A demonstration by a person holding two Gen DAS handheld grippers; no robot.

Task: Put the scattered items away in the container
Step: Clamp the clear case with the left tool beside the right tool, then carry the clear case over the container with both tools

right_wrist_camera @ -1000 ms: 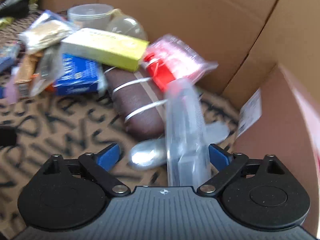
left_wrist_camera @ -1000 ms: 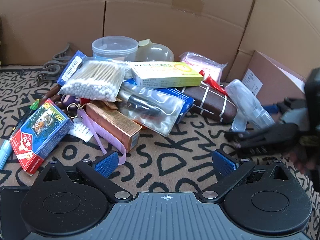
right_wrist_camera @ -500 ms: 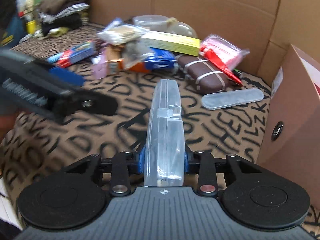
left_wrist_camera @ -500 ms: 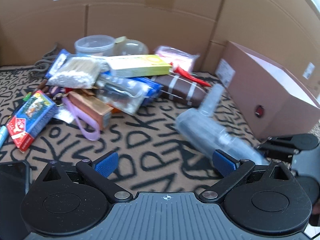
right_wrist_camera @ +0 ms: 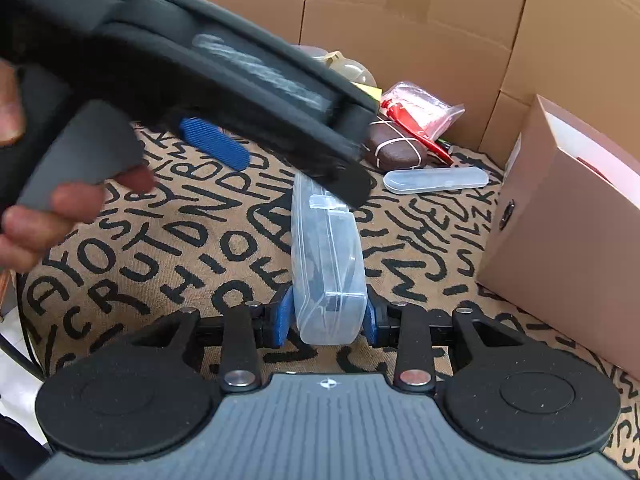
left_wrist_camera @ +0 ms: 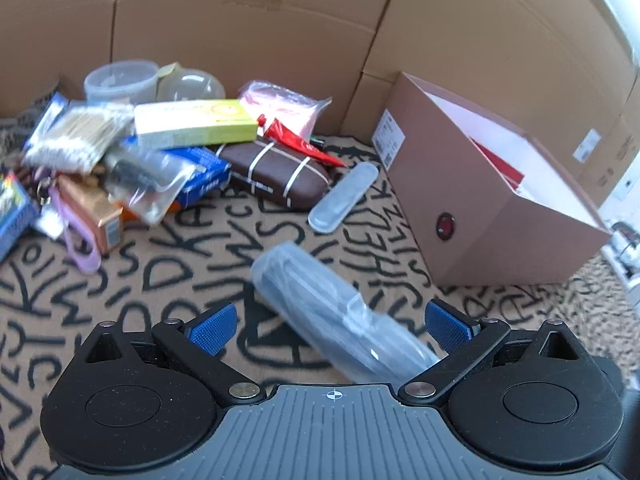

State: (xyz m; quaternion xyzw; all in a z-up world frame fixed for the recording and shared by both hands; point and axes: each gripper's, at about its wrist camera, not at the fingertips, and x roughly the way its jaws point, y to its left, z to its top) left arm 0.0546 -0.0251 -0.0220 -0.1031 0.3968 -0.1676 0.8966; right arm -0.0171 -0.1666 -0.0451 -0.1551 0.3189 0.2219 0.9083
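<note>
My right gripper (right_wrist_camera: 325, 316) is shut on a clear plastic case (right_wrist_camera: 326, 256) and holds it above the patterned mat. The same case (left_wrist_camera: 340, 320) shows blurred between my left gripper's open pads. My left gripper (left_wrist_camera: 336, 320) is open and holds nothing; it also shows in the right wrist view (right_wrist_camera: 248, 92), crossing above the case. The open brown cardboard box (left_wrist_camera: 480, 188) stands at the right, also in the right wrist view (right_wrist_camera: 568, 232). A pile of scattered items lies at the back left: a yellow box (left_wrist_camera: 192, 122), a brown case (left_wrist_camera: 276, 174), cotton swabs (left_wrist_camera: 76, 136).
A clear oblong case (left_wrist_camera: 344, 196) lies on the mat beside the brown box. Cardboard walls (left_wrist_camera: 248, 36) close off the back and right. A blue packet (left_wrist_camera: 204, 180), an orange box (left_wrist_camera: 92, 212) and round tubs (left_wrist_camera: 120, 80) sit in the pile.
My right gripper closed on the clear case and drew it back from the pile toward the near side. My left gripper moved right, over the case, staying open.
</note>
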